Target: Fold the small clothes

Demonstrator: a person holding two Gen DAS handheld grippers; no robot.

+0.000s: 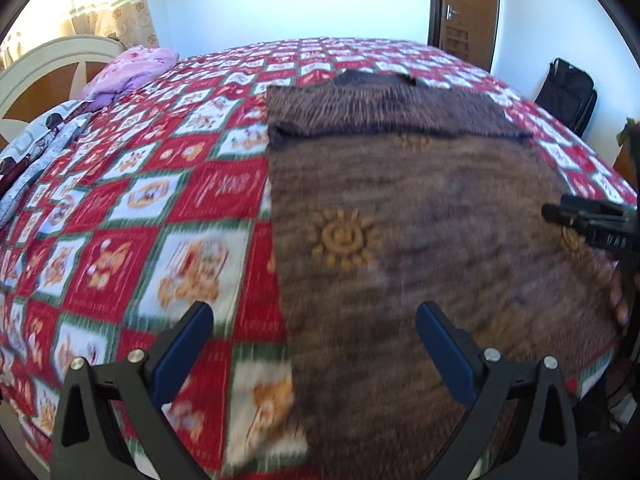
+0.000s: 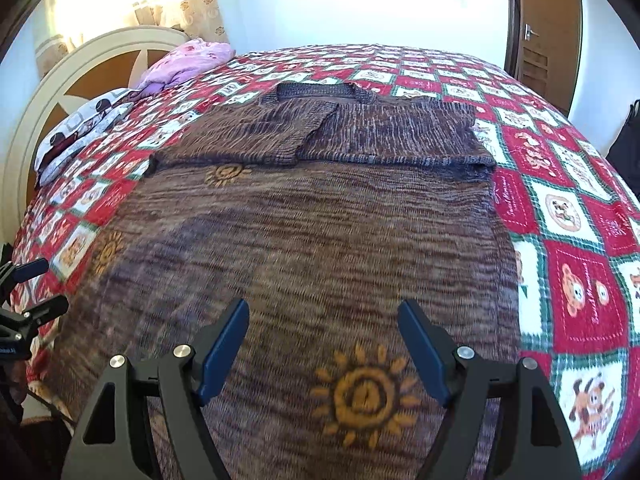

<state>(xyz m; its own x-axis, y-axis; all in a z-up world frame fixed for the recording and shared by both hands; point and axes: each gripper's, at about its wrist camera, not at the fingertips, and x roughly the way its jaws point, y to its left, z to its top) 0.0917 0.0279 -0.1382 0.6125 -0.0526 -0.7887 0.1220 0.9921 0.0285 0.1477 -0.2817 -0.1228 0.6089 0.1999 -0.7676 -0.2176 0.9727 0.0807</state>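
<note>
A brown knitted sweater (image 1: 420, 208) (image 2: 312, 248) with orange sun patterns lies flat on the bed, both sleeves folded across its chest. My left gripper (image 1: 314, 312) hovers open over the sweater's left edge, one finger above the quilt, the other above the knit. My right gripper (image 2: 322, 308) hangs open over the lower part of the sweater, near a sun motif (image 2: 366, 394). Nothing is between either pair of fingers. The right gripper's fingers (image 1: 560, 216) also show at the right edge of the left wrist view, and the left gripper's fingers (image 2: 36, 268) at the left edge of the right wrist view.
The bed carries a red, white and green checked quilt (image 1: 140, 200) (image 2: 568, 208). Pink bedding (image 1: 132, 68) and a patterned pillow (image 1: 44, 140) lie by the white headboard (image 2: 80, 64). A wooden door (image 1: 468, 8) and a black bag (image 1: 568, 88) stand beyond the bed.
</note>
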